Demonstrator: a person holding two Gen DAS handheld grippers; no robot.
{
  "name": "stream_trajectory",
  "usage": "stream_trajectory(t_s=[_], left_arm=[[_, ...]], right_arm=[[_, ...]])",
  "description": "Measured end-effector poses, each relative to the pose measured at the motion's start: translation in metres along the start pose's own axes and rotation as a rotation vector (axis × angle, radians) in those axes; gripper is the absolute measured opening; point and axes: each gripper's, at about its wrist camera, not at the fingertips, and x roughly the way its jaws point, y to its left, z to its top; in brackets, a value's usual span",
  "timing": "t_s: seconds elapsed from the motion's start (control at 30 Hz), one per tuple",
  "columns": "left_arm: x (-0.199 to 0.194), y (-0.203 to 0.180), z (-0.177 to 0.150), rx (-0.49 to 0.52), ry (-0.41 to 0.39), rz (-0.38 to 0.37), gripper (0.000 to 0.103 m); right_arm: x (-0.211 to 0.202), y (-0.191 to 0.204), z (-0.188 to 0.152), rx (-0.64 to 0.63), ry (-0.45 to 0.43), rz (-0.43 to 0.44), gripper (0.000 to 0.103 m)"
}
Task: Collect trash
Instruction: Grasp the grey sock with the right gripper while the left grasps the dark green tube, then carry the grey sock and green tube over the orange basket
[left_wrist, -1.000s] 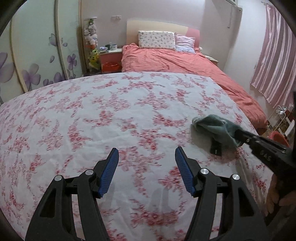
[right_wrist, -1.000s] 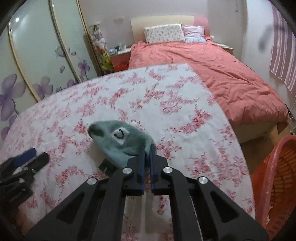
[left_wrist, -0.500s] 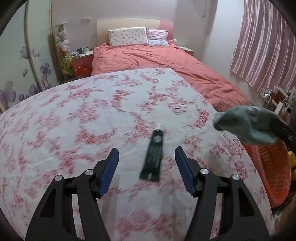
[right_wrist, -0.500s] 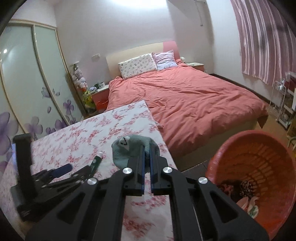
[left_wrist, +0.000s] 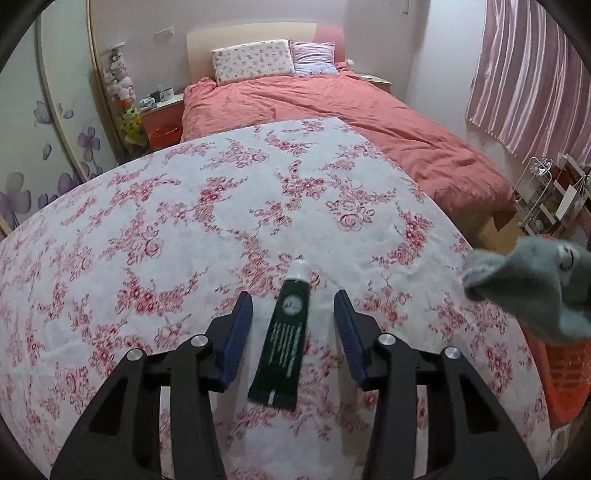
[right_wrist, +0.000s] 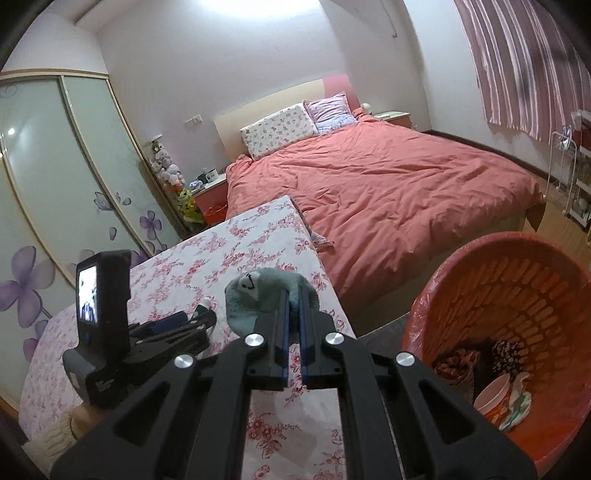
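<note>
Filling the back of the room: bed (right_wrist: 388, 192) w/ coral duvet, then floral-cloth counter (left_wrist: 184, 229) in front. Orange basket (right_wrist: 517, 314) sits on the floor right of the counter, w/ scraps inside. Right hand-held gripper (right_wrist: 293, 314) is clamped on grey plush (right_wrist: 258, 295), up off the counter, near the basket. Left hand-held gripper (left_wrist: 293, 314) has just been closing; dark tube (left_wrist: 284, 343) lies betw. its jaws, pads (left_wrist: 236, 332) not touching it.

Coral bed (right_wrist: 388, 192) with two pillows (right_wrist: 280, 129); striped curtain (left_wrist: 532, 74)
</note>
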Motion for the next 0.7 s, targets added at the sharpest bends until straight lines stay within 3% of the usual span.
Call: stream_trajectory(t_s=[0.1, 0.17, 0.4, 0.7], left_arm=[[0.002, -0.004, 0.002, 0.014, -0.001, 0.001, 0.037], [0.001, -0.004, 0.002, 0.021, -0.005, -0.001, 0.018], [-0.005, 0.009, -0.004, -0.013, -0.018, -0.039, 0.018], [-0.050, 0.030, -0.018, -0.031, -0.091, -0.054, 0.018]], right_arm=[[0.000, 0.000, -0.001, 0.002, 0.002, 0.000, 0.005], [0.000, -0.001, -0.002, 0.005, 0.002, 0.001, 0.005], [-0.006, 0.000, 0.000, 0.015, -0.006, 0.013, 0.005], [-0.023, 0.020, -0.003, -0.002, -0.025, 0.040, 0.005]])
